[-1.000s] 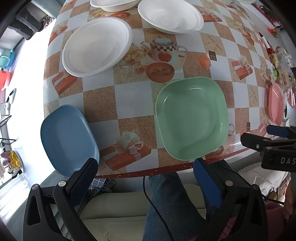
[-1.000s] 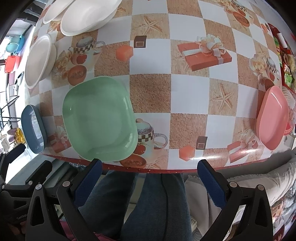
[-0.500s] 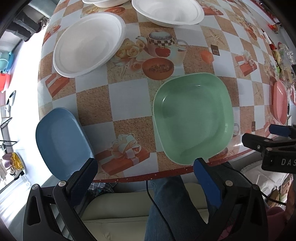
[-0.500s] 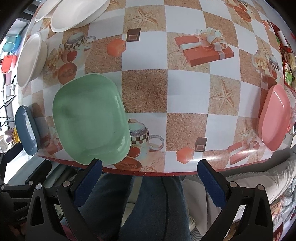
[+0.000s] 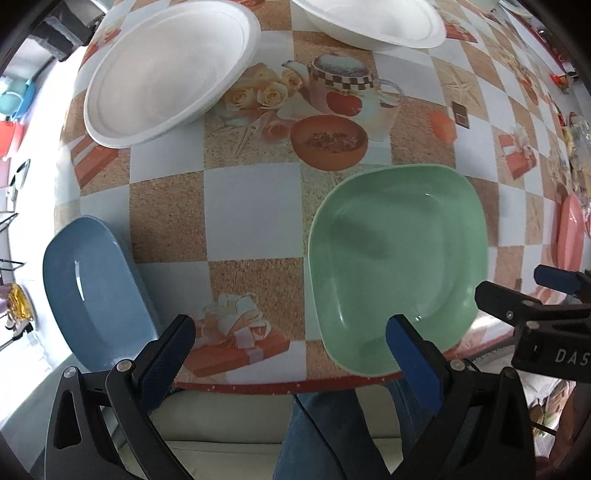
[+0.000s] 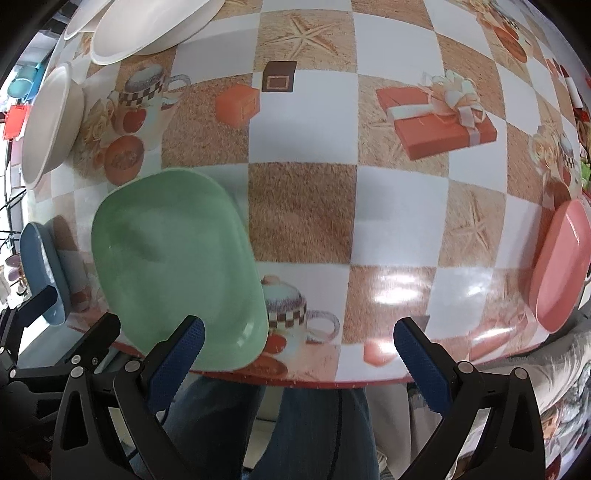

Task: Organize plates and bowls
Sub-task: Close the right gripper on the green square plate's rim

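Observation:
A green square plate (image 5: 397, 258) lies near the table's front edge; it also shows in the right wrist view (image 6: 173, 266). A blue plate (image 5: 92, 291) sits at the front left corner, also in the right wrist view (image 6: 42, 273). A pink plate (image 6: 561, 266) lies at the right edge. White bowls (image 5: 166, 70) (image 5: 369, 22) stand further back. My left gripper (image 5: 291, 336) is open and empty, over the front edge between the blue and green plates. My right gripper (image 6: 299, 339) is open and empty, just right of the green plate.
The table carries a checkered printed cloth (image 6: 303, 206) with teapots and gift boxes. The person's legs in jeans (image 6: 295, 432) are below the front edge. Small cluttered items (image 5: 576, 140) lie at the far right.
Both grippers have moved forward and lower toward the table. The plates look larger and nearer. Nothing was taken hold of.

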